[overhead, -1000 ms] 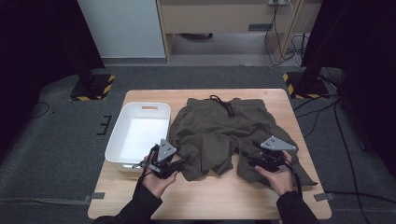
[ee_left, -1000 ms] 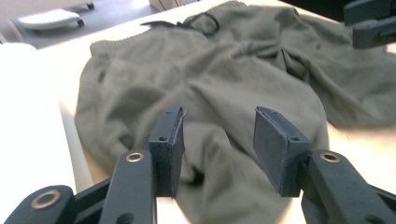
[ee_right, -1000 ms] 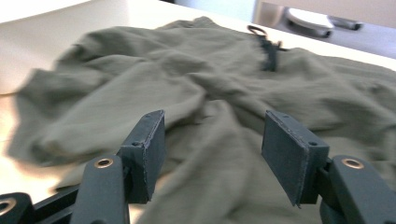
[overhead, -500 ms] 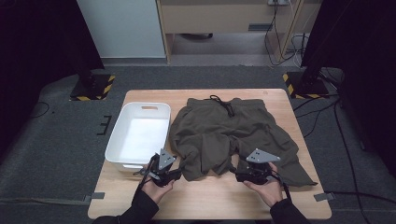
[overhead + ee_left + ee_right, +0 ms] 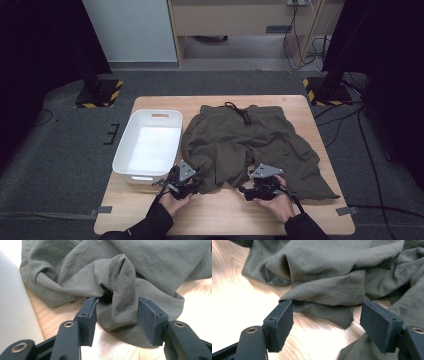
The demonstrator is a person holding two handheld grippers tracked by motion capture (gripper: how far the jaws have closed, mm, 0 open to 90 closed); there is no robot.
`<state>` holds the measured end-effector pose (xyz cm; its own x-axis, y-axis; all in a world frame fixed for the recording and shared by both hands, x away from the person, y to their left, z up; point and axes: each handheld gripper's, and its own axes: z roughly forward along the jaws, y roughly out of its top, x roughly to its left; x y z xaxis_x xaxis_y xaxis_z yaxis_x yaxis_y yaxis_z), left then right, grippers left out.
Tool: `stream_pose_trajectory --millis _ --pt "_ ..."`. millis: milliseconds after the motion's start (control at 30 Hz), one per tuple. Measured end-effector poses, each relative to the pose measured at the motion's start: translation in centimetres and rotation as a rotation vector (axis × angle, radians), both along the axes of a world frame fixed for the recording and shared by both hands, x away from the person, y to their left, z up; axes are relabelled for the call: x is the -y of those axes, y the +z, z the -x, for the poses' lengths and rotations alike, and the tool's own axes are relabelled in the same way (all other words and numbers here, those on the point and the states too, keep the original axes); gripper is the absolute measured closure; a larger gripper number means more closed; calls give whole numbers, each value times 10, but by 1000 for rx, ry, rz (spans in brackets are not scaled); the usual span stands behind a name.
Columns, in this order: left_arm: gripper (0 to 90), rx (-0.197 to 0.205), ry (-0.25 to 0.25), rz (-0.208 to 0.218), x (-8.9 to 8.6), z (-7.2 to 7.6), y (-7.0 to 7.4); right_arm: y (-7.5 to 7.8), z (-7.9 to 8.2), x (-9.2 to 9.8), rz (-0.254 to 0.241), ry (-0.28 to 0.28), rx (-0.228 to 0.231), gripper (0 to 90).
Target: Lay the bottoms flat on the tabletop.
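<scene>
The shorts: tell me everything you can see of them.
The shorts are dark olive, of thin creased woven cloth, with a gathered waistband and a dark drawstring at the far end. They lie spread but rumpled on the wooden table, right of the white bin, with the leg hems toward the person. The left claw has a raised fold of hem between its open jaws; the right claw stands open around another hem.

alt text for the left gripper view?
The left gripper, fingers apart, straddles a raised fold of olive shorts on a wooden table. A white bin edges the left side.
</scene>
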<state>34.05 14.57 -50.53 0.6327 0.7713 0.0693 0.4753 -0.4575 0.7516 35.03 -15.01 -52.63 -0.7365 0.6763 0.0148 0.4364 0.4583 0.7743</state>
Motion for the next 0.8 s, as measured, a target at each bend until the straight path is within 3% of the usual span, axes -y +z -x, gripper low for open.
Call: stream_pose_trajectory --millis 167,467,600,800 --pt "624 -40 18 -1 -1 -3 -3 -5 -3 -5 24 19 -10 335" --pt "885 -123 29 -25 2 -3 0 -2 -7 -5 43 34 -28 836" --pt "900 -117 24 -28 1 1 7 5 -6 -4 38 45 -41 880" --pt "900 -70 23 71 -17 23 34 25 1 8 -57 75 -37 885"
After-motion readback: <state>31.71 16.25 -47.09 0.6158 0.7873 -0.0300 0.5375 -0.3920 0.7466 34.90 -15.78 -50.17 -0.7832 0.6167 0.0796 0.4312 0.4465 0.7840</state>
